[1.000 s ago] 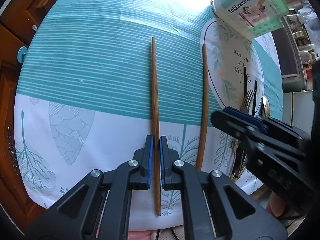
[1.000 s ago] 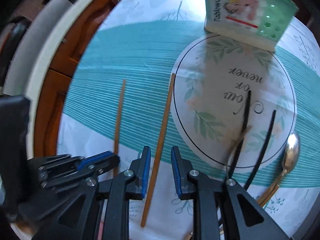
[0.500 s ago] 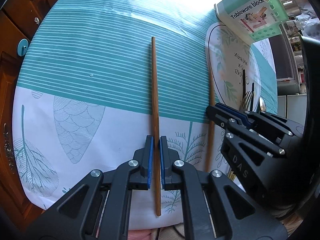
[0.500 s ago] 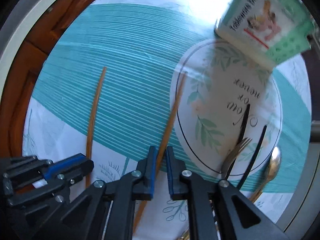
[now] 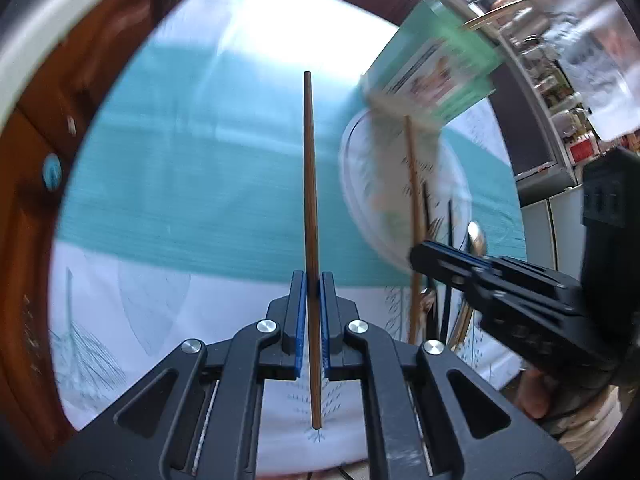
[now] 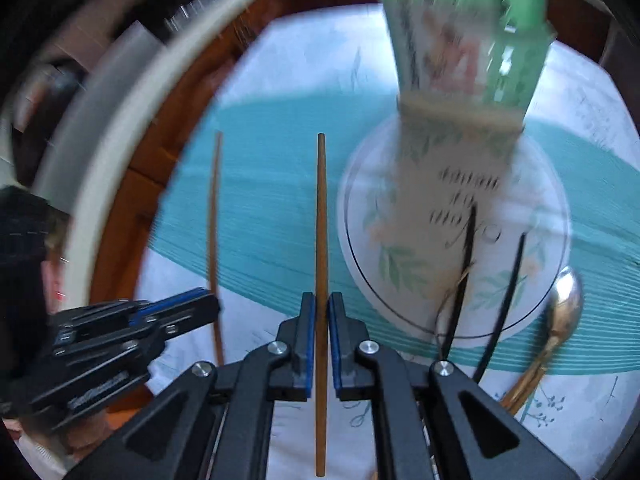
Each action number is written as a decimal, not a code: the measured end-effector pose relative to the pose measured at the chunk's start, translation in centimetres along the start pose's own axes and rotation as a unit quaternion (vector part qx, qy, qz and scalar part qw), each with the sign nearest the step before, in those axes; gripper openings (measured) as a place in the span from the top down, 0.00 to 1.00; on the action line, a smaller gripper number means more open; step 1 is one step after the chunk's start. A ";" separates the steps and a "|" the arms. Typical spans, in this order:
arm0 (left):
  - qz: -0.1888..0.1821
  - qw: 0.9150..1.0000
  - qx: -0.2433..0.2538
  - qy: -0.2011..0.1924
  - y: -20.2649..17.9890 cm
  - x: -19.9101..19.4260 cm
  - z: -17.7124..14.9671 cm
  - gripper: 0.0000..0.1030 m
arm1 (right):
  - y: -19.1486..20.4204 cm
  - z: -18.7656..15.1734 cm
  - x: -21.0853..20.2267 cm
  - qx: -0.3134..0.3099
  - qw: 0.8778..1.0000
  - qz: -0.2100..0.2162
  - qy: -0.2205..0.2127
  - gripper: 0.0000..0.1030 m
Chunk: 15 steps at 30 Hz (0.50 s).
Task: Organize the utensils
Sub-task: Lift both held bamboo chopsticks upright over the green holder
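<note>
Teal-striped tablecloth [image 5: 180, 184] below; each gripper pinches one chopstick lengthwise: left gripper [image 5: 309, 312] on dark chopstick [image 5: 309, 184], right gripper [image 6: 321, 332] on light chopstick [image 6: 321, 216]; green utensil holder [image 6: 468, 36] ahead, right gripper nearer.

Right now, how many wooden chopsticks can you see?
2. One chopstick is clamped between the left gripper's fingers; the other chopstick is clamped in the right gripper. Both seem lifted off the tablecloth. None appears hidden.
</note>
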<state>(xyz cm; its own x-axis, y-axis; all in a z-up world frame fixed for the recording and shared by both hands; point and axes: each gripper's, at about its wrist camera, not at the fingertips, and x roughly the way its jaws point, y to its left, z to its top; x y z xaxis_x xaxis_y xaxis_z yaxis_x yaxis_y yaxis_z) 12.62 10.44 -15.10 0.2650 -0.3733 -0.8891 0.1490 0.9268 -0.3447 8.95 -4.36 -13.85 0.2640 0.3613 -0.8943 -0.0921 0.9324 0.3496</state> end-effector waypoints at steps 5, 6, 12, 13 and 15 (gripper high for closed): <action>0.016 0.994 0.057 -0.088 -3.8 -4.1 1.6 0.96 | -0.7 0.7 -7.6 -0.009 0.991 0.020 -0.135 0.94; 0.018 0.992 0.069 -0.104 -4.6 -5.0 2.2 0.96 | -0.9 1.1 -9.4 -0.013 0.986 0.019 -0.168 0.94; 0.025 0.964 0.137 -0.229 -10.6 -10.0 7.6 0.96 | -1.6 4.3 -17.0 -0.011 0.938 -0.022 -0.345 0.94; 0.025 0.956 0.145 -0.253 -11.6 -10.6 8.8 0.96 | -2.0 5.1 -18.0 -0.008 0.928 -0.031 -0.370 0.94; 0.014 0.947 0.147 -0.284 -13.0 -11.7 11.3 0.96 | -2.9 6.7 -19.2 0.004 0.912 -0.032 -0.409 0.94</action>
<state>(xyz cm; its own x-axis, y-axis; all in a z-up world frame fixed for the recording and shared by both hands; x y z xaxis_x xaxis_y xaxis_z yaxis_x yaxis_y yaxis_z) 18.36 2.32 3.22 0.7301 -0.3881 -0.5624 0.3706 0.9164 -0.1513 10.61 -14.08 4.22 0.8968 0.1748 -0.4065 -0.0455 0.9502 0.3082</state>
